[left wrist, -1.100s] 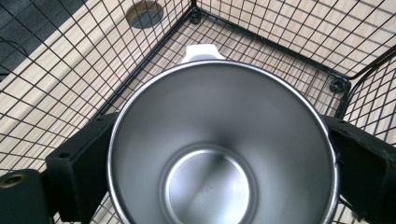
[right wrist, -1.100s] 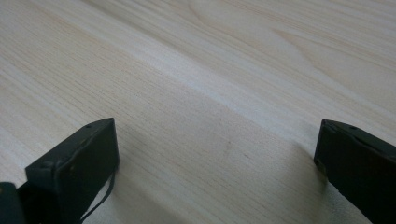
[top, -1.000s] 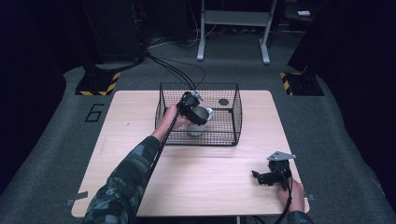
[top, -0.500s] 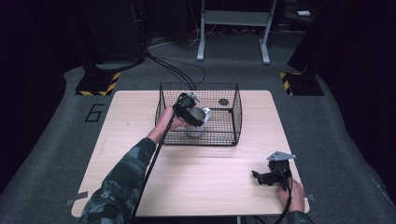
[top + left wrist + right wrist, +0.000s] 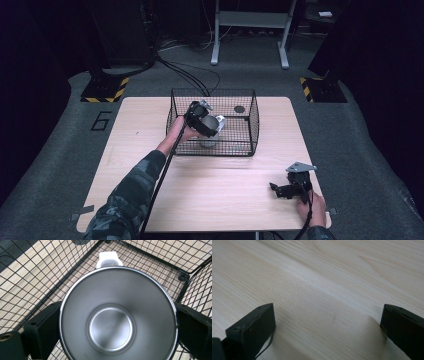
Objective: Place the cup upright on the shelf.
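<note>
My left gripper point(image 5: 112, 340) clamps the steel cup point(image 5: 117, 315) inside the wire basket point(image 5: 252, 125) — mouth facing me, white handle point(image 5: 108, 260) at 12 o'clock — right gripper point(image 5: 280, 190) idle, jaws apart.

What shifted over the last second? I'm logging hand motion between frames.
Little changed: the left tongs stay closed on the steel cup inside the wire basket, the forearm drawing slightly toward the person. The right tongs stay open, resting on the table.
</note>
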The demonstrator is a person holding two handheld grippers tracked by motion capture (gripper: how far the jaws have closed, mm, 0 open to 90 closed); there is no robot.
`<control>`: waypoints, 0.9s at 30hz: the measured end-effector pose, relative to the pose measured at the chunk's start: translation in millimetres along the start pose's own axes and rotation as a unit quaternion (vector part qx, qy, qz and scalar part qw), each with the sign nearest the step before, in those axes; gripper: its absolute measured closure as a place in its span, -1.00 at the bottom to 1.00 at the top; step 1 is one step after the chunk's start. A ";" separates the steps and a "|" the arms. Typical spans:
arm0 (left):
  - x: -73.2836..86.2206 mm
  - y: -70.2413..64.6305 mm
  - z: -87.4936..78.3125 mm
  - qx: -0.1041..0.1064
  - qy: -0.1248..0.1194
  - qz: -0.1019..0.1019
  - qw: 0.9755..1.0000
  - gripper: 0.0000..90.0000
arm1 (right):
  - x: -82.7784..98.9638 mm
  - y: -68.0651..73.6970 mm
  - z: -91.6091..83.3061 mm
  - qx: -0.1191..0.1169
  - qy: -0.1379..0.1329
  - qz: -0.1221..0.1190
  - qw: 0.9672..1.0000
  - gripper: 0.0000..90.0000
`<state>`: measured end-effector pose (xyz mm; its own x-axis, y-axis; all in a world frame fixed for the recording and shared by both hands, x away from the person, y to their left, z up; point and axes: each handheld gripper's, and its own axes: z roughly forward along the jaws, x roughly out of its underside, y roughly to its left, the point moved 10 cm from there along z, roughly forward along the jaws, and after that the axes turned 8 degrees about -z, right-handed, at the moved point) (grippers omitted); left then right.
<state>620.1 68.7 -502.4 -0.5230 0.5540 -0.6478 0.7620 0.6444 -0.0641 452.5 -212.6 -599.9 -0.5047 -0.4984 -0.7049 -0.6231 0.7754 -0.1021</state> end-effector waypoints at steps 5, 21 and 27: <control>-7.6 1.2 -10.0 0.002 -0.025 -0.014 1.000 -1.00 | 0.0 -0.2 0.0 0.000 0.000 -0.001 1.000 -1.00; -16.5 -12.8 -65.2 0.008 -0.077 -0.008 0.997 -1.00 | 0.0 0.0 0.0 0.000 0.000 0.000 1.000 -1.00; -8.3 -24.5 -88.6 0.010 -0.090 -0.001 0.996 -1.00 | 0.0 -0.2 0.0 0.000 0.000 -0.001 1.000 -1.00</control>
<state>571.9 95.0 -428.1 -0.4492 0.4483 -0.7728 0.7692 0.6341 -0.0793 452.7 -212.7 -599.9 -0.5033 -0.4996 -0.7051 -0.6242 0.7744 -0.1032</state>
